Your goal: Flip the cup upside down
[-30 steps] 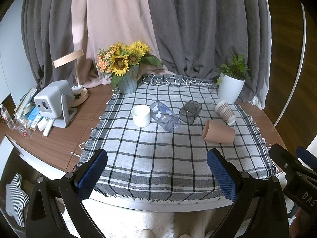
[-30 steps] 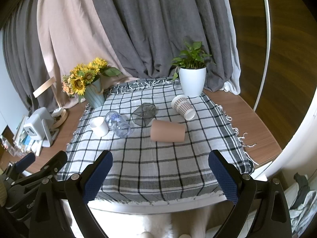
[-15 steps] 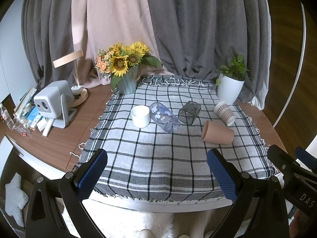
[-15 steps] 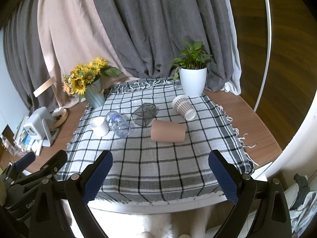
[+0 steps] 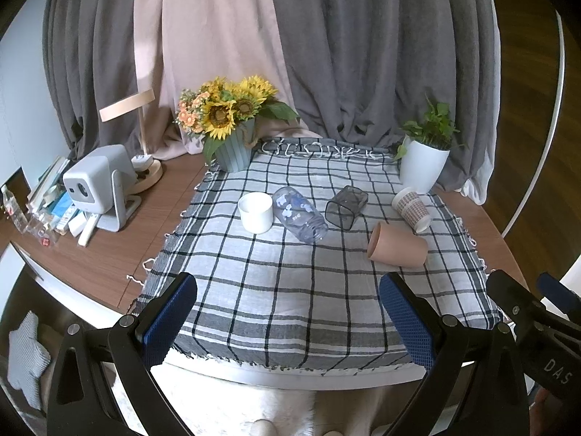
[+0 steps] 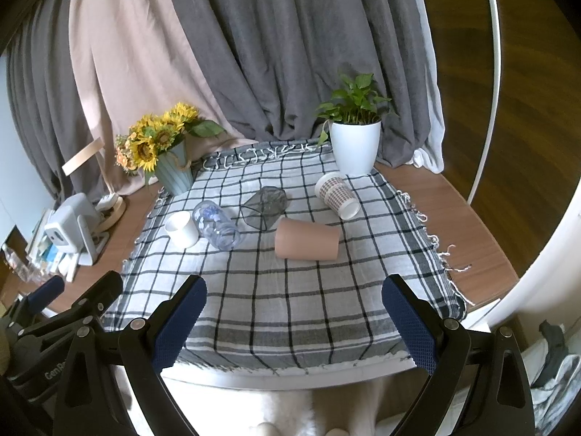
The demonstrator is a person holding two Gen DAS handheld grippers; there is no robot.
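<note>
Several cups sit on a checked cloth (image 5: 283,290). A white cup (image 5: 255,212) (image 6: 182,230) stands upright at the left. A clear bottle-like cup (image 5: 298,213) (image 6: 218,224), a dark glass cup (image 5: 345,206) (image 6: 265,205), a terracotta cup (image 5: 396,245) (image 6: 307,243) and a patterned paper cup (image 5: 412,209) (image 6: 337,195) lie on their sides. My left gripper (image 5: 288,319) and right gripper (image 6: 294,321) are open and empty, held above the cloth's near edge, well short of the cups.
A sunflower vase (image 5: 232,152) stands at the back left and a white plant pot (image 5: 423,167) at the back right. A small projector (image 5: 100,185), a lamp and clutter sit on the wooden table to the left. Curtains hang behind.
Both grippers have stayed nearly still; the left wrist view shifted very slightly. No cup has moved.
</note>
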